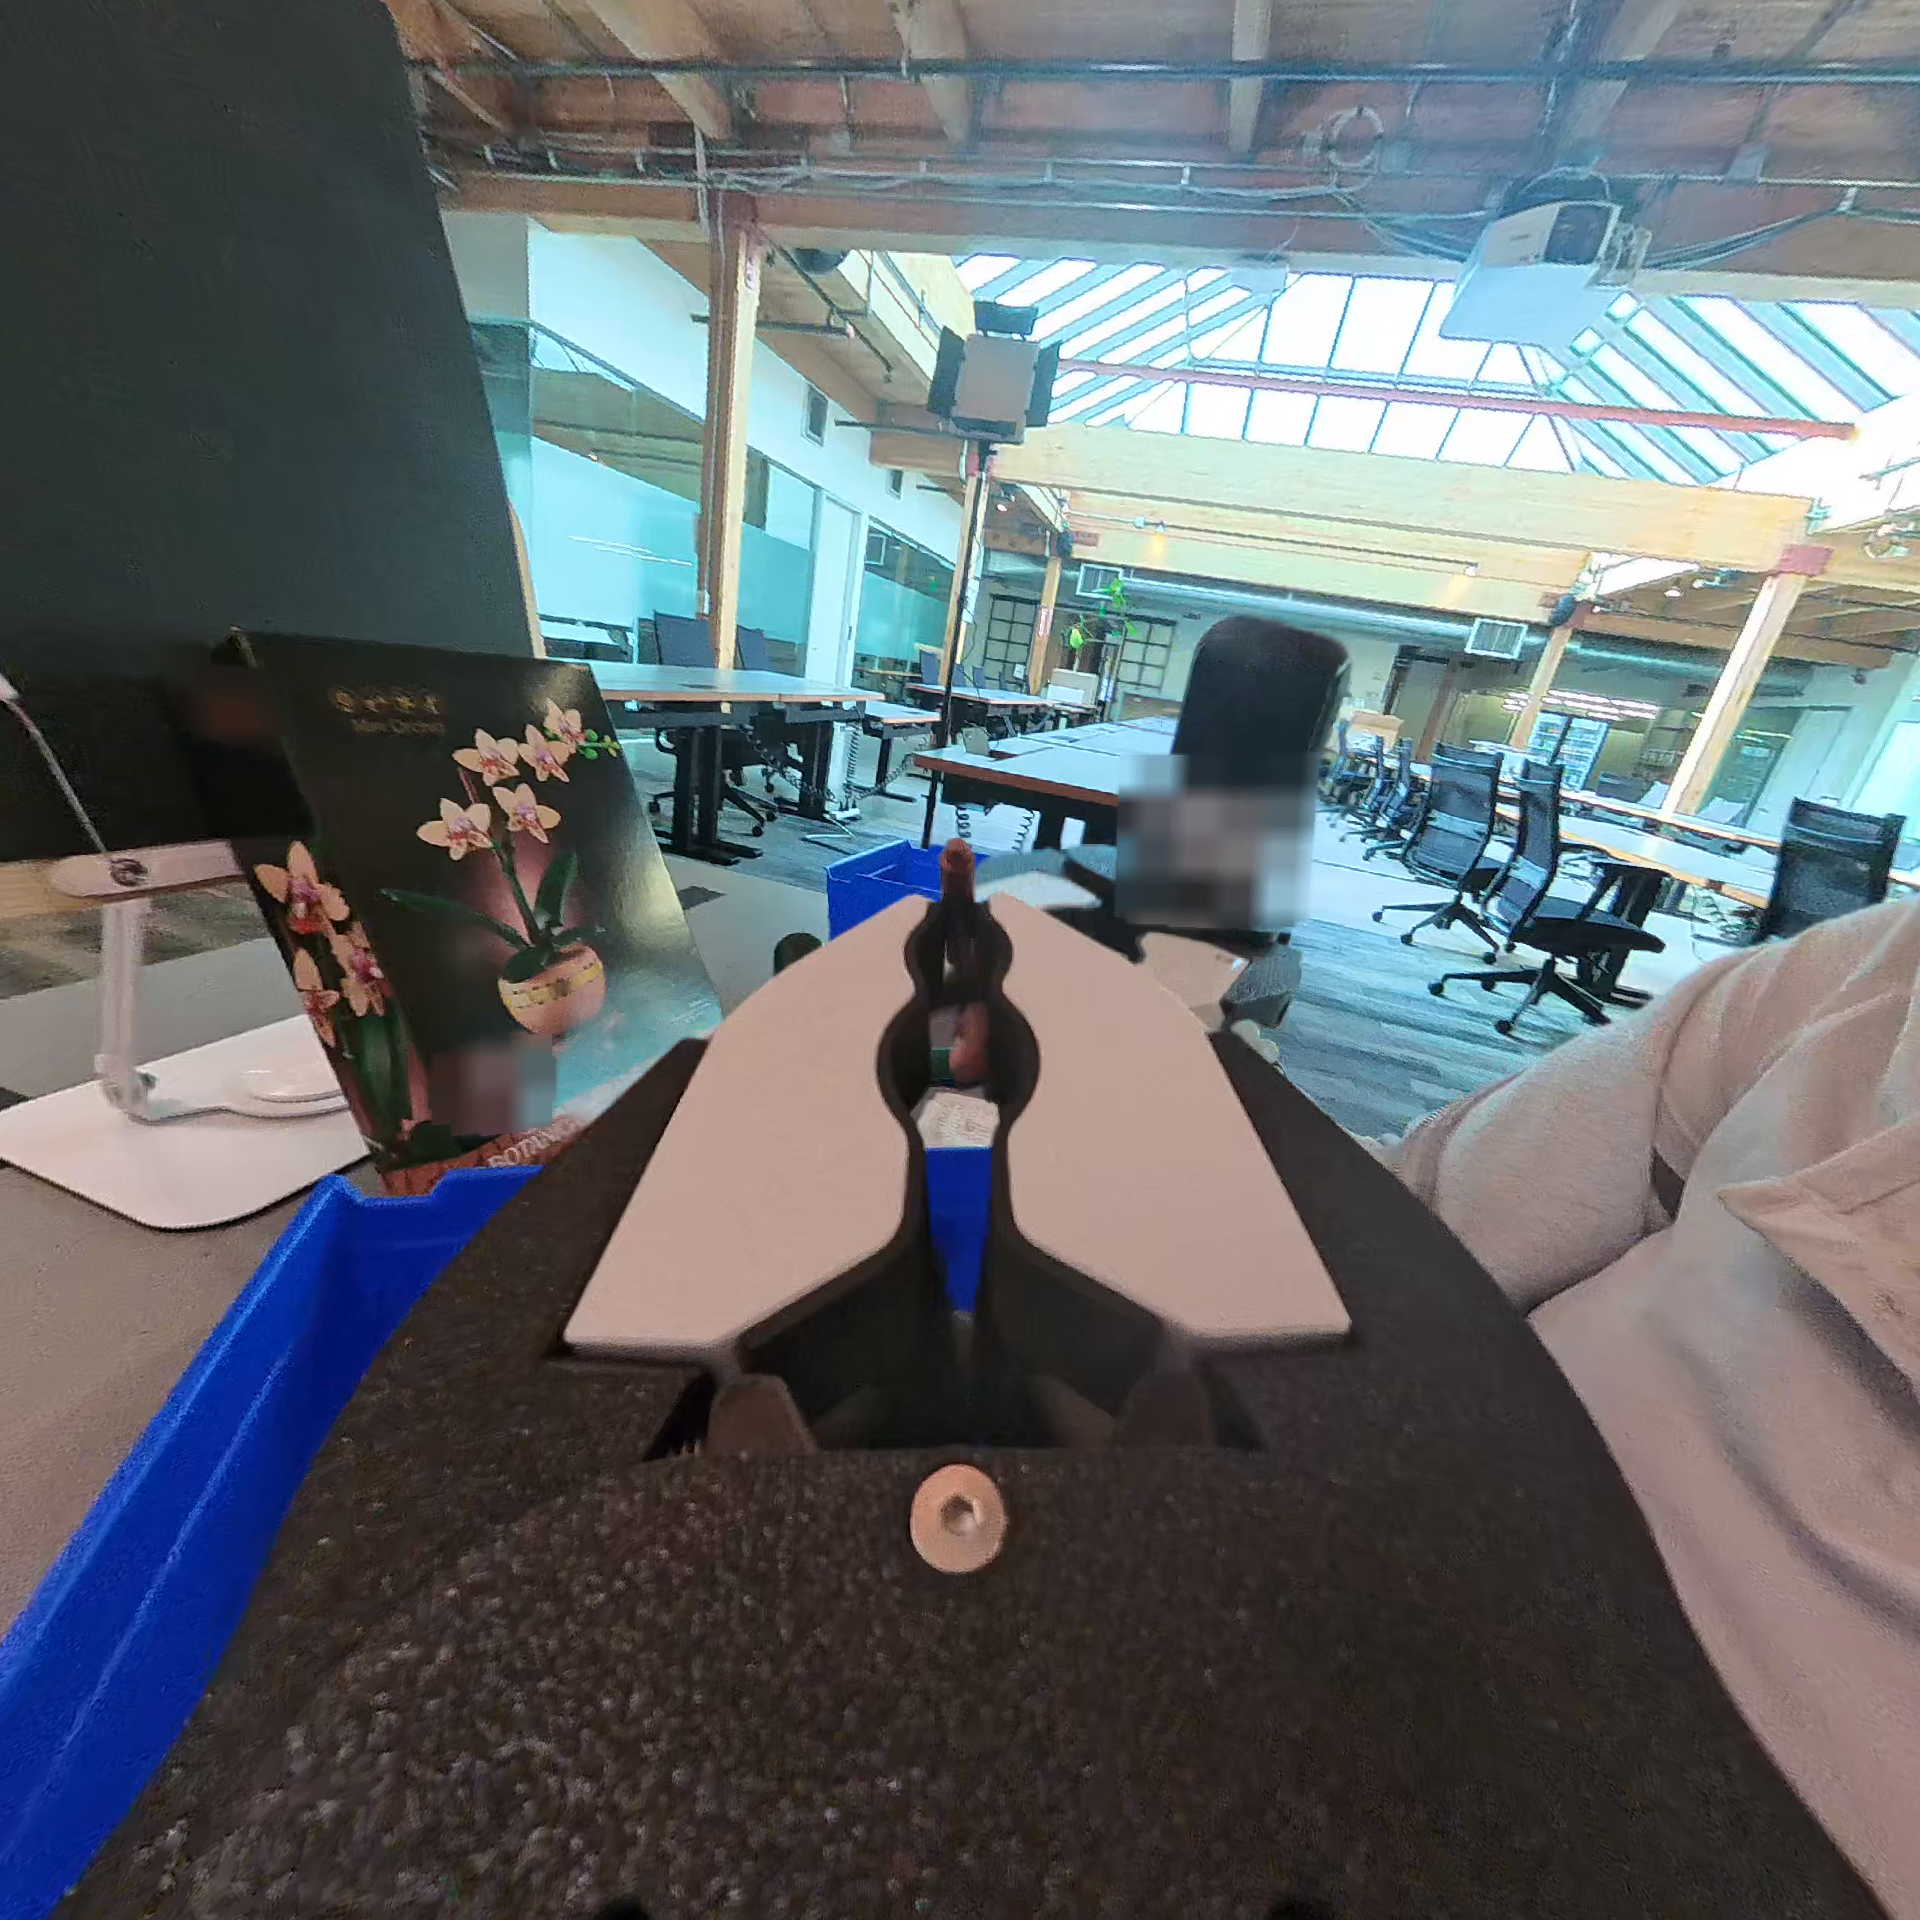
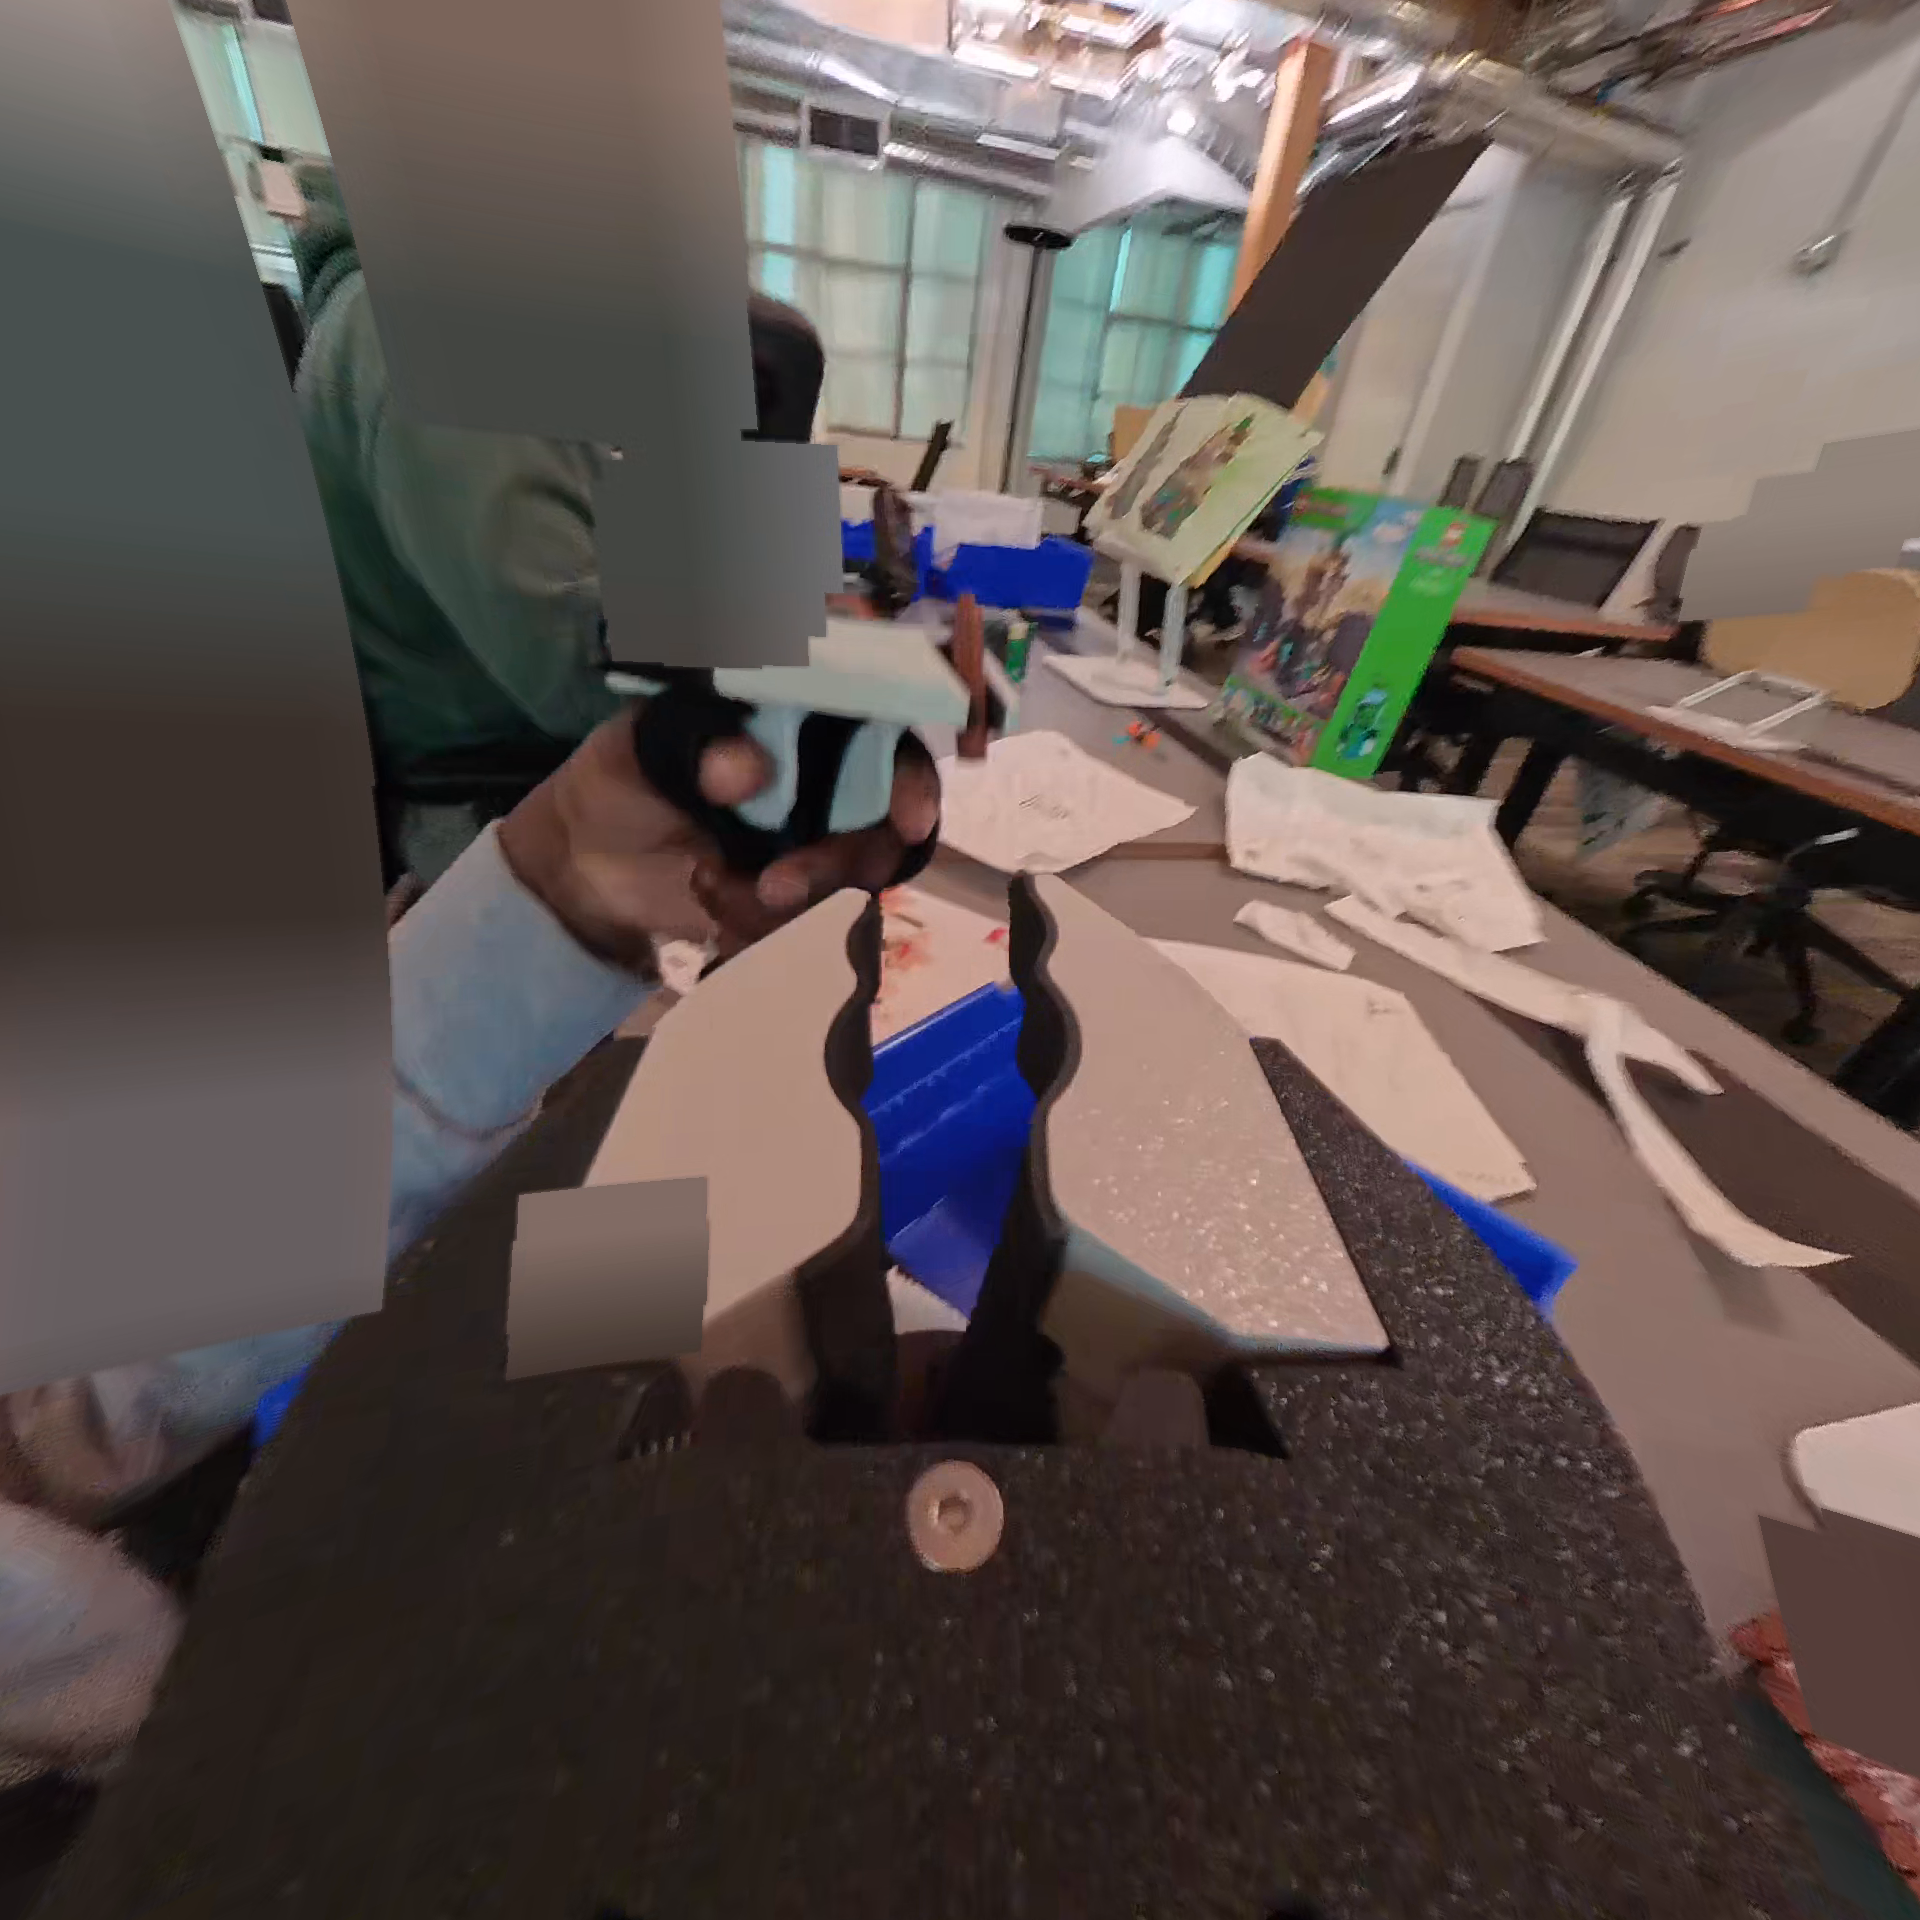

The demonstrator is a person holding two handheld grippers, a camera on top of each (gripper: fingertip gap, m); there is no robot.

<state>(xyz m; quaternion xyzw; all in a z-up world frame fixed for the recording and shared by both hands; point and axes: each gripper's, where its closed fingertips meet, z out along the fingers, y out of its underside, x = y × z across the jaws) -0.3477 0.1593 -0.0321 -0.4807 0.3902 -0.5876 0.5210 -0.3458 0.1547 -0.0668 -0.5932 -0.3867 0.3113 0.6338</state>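
the left gripper [image 1: 957, 914] pinches a thin brown stick [image 1: 955, 883] that stands upright. the right gripper [image 2: 940, 904] is spread, empty, just below the left gripper, over the blue bin [image 2: 956, 1122].

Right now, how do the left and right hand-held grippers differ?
The left hand-held gripper is shut on a thin brown rod; the right hand-held gripper is open and empty. The left points level across the room; the right tilts down over the blue bin. Both have grey fingers with wavy black pads.
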